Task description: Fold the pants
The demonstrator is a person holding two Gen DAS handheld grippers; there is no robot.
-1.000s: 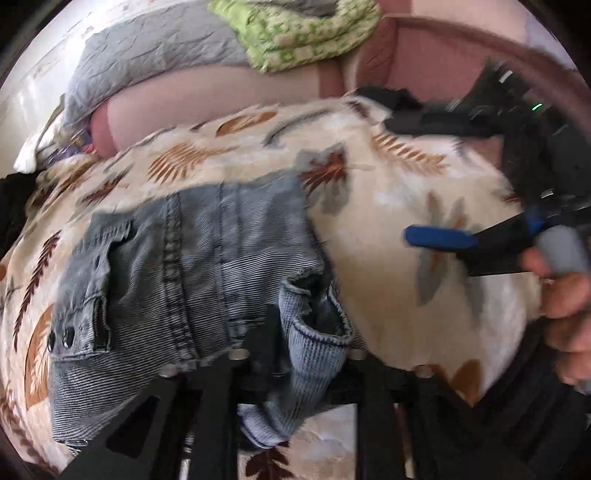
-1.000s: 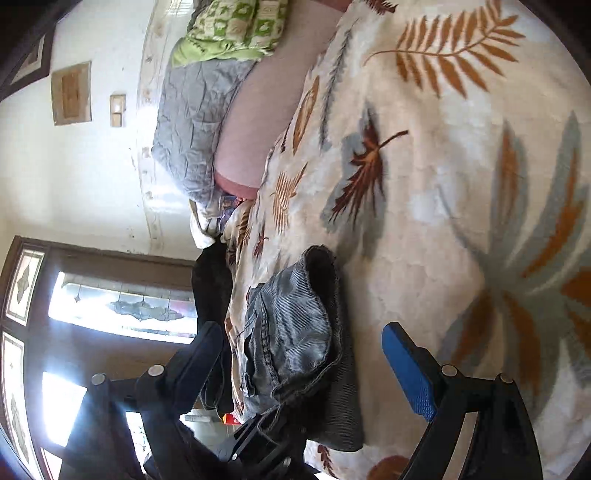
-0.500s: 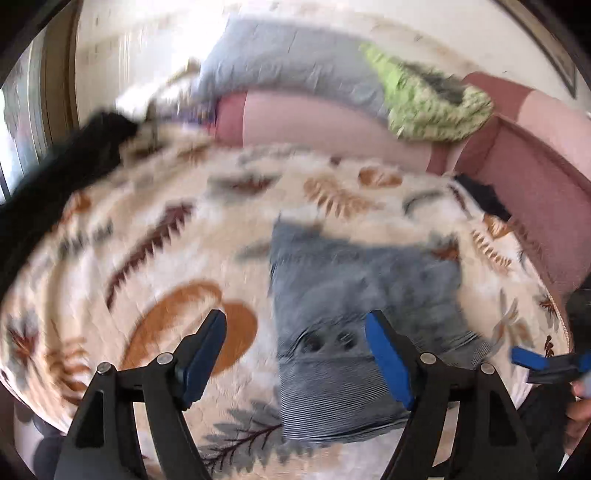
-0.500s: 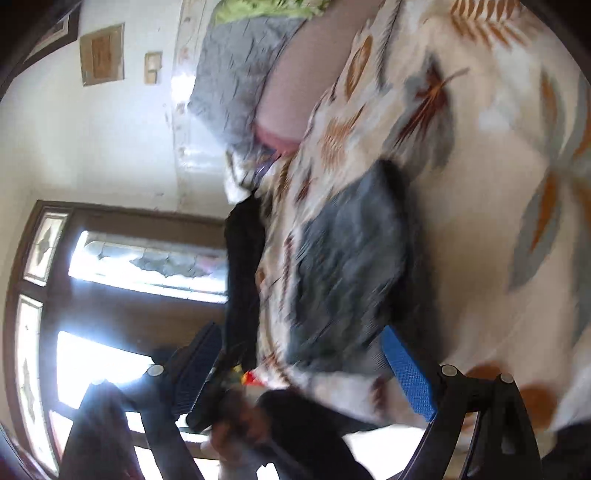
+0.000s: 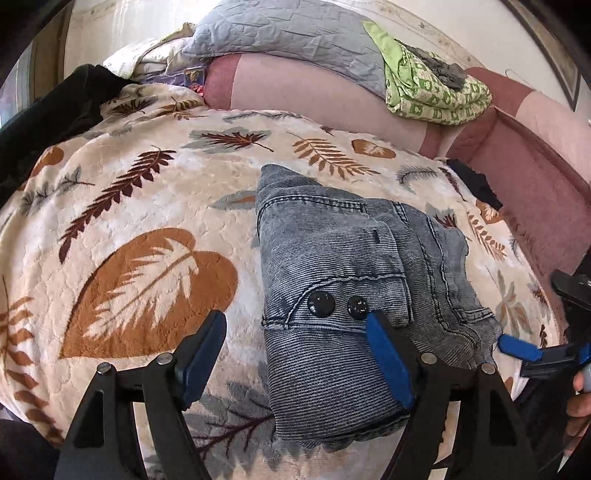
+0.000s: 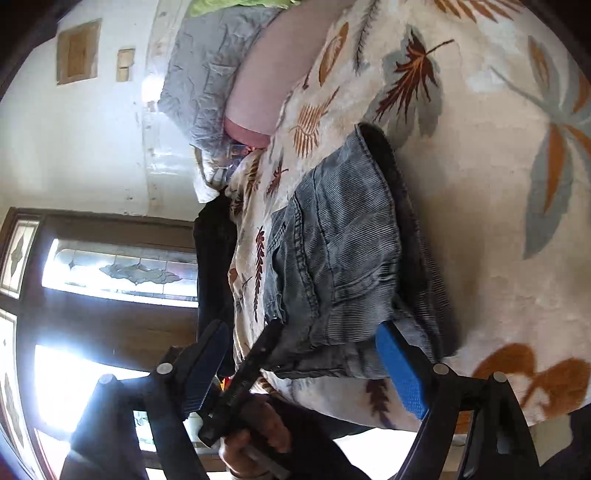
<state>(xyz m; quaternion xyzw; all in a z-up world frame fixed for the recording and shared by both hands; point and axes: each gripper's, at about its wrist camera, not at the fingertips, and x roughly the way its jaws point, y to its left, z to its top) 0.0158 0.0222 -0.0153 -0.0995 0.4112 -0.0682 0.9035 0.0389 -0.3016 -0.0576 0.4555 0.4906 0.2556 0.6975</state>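
1. Pants (image 5: 332,280) – grey-blue denim, folded into a compact bundle – lie on the leaf-print blanket (image 5: 140,206), toward its near edge, two black buttons facing up.
2. Left gripper (image 5: 295,354) hovers over the bundle's near end, jaws spread wide, nothing pinched between them.
3. Right gripper (image 6: 314,365) sits at the blanket's edge beside the bundle – jaws closing slightly yet wide apart, its blue pad against the denim edge, not clamping it.
4. Grey quilt (image 5: 288,33) and green cloth (image 5: 436,88) rest on the pink sofa back beyond.

The left-wrist view looks steeply down, close over the folded pants (image 5: 354,291); the right-wrist view, rolled sideways, faces the pants (image 6: 340,258) from their other side.
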